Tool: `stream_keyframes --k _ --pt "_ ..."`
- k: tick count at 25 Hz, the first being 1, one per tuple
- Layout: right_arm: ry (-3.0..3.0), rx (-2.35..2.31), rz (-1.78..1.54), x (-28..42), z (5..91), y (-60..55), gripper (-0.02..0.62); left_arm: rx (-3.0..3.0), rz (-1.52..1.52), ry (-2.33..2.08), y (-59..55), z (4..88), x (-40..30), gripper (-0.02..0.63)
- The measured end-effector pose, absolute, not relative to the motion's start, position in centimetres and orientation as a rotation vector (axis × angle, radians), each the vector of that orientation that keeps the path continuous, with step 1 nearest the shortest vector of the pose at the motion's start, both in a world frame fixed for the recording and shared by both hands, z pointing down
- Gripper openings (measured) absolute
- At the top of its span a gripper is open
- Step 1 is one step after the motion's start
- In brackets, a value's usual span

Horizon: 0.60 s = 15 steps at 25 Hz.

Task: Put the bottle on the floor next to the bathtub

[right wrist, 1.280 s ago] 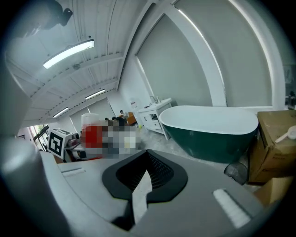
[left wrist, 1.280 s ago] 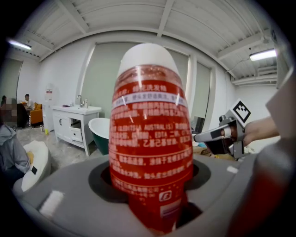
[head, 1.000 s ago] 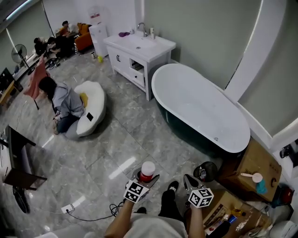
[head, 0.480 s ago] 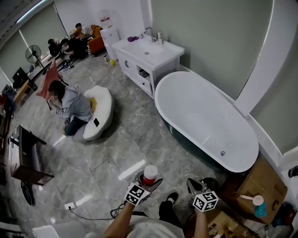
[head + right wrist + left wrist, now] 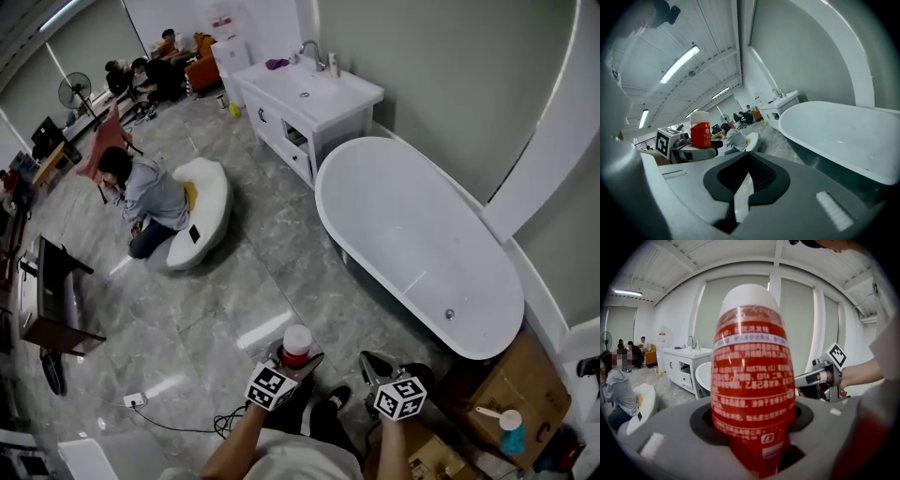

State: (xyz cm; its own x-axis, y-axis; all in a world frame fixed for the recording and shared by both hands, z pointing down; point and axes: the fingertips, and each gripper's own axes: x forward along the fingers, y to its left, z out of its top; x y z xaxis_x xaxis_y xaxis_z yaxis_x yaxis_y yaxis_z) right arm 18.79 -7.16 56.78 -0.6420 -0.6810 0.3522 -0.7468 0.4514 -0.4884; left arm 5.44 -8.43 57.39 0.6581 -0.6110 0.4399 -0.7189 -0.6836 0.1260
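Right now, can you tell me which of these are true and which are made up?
1. The red plastic bottle with the white cap stands on the grey marble floor. False: the left gripper holds it in its jaws, above the floor.
2. The right gripper has its jaws shut with nothing in them. True.
3. The white oval bathtub is full of water. False: it looks empty, with its drain showing.
4. A person in a grey top sits on the floor beside a white curved seat. True.
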Motion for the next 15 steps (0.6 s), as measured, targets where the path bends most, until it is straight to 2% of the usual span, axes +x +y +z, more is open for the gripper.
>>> stream_keyframes --k 15 --pt "-2.624 0.836 0.690 10.4 51.7 -18.3 0.002 2.703 0.515 -0.944 -18.3 58.1 1.3 0.330"
